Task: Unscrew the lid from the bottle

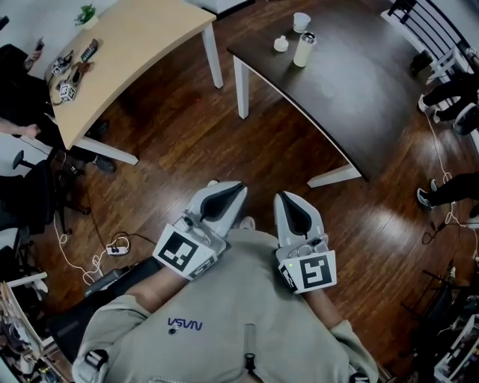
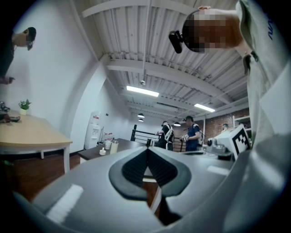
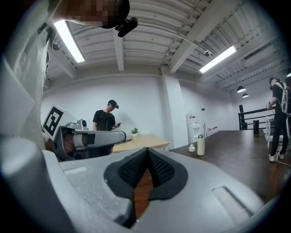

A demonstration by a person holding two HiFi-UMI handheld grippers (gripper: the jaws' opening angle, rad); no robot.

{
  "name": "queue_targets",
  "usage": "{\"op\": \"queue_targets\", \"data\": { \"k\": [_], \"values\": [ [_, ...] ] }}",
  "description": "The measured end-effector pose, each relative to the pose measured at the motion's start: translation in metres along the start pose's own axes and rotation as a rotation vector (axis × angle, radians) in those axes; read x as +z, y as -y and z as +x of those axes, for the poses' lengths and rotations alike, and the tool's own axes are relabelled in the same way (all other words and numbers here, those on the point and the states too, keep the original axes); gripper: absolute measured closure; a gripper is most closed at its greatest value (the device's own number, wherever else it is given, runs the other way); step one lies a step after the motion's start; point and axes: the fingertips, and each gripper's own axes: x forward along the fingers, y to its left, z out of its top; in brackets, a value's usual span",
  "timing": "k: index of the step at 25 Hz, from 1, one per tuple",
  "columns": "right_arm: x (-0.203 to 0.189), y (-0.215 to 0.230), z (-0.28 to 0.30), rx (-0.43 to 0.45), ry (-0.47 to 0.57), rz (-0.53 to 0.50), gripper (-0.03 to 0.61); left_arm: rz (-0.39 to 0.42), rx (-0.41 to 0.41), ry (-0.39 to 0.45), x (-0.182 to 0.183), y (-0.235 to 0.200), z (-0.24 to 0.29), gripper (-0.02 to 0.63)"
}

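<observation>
Left gripper: the left gripper (image 1: pixel 238 188) is held close to the wearer's chest, its jaws pressed together with nothing between them (image 2: pixel 148 150).
Right gripper: the right gripper (image 1: pixel 284 197) sits beside it, tips near but apart from the other's, jaws likewise closed on nothing (image 3: pixel 147 150).
Bottle's place: the bottle (image 1: pixel 304 49) stands near the far end of a dark table (image 1: pixel 359 112), well apart from both grippers and ahead of them, across a stretch of wooden floor (image 1: pixel 187 135).
Neighbours: a small white rounded object (image 1: pixel 281 44) lies just beside the bottle; a white cup (image 1: pixel 301 22) stands a little beyond.
From the grippers: both gripper views show the bottle small in the distance (image 2: pixel 113 146) (image 3: pixel 200 144), above and to one side of the closed tips.
Materials and shapes: the bottle is a slim, cream-coloured cylinder; its lid (image 1: pixel 308 36) looks darker and metallic. The gripper shells are smooth grey, with ribbed black pads. The dark table has a matte top on white legs; a pale wooden table (image 1: pixel 135 45) with a curved edge stands to the left.
Bottle's axis: upright, long axis vertical, lid on top.
</observation>
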Motion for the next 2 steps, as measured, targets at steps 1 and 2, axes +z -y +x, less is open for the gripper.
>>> {"op": "queue_targets", "data": {
  "k": [1, 2],
  "values": [
    [0.0005, 0.0011, -0.0012, 0.0, 0.001, 0.0, 0.58, 0.002, -0.001, 0.0, 0.0006, 0.0017, 0.0011, 0.611],
    [0.0012, 0.0022, -0.0024, 0.0, 0.001, 0.0, 0.58, 0.003, -0.003, 0.001, 0.0012, 0.0033, 0.0022, 0.612]
  ]
}}
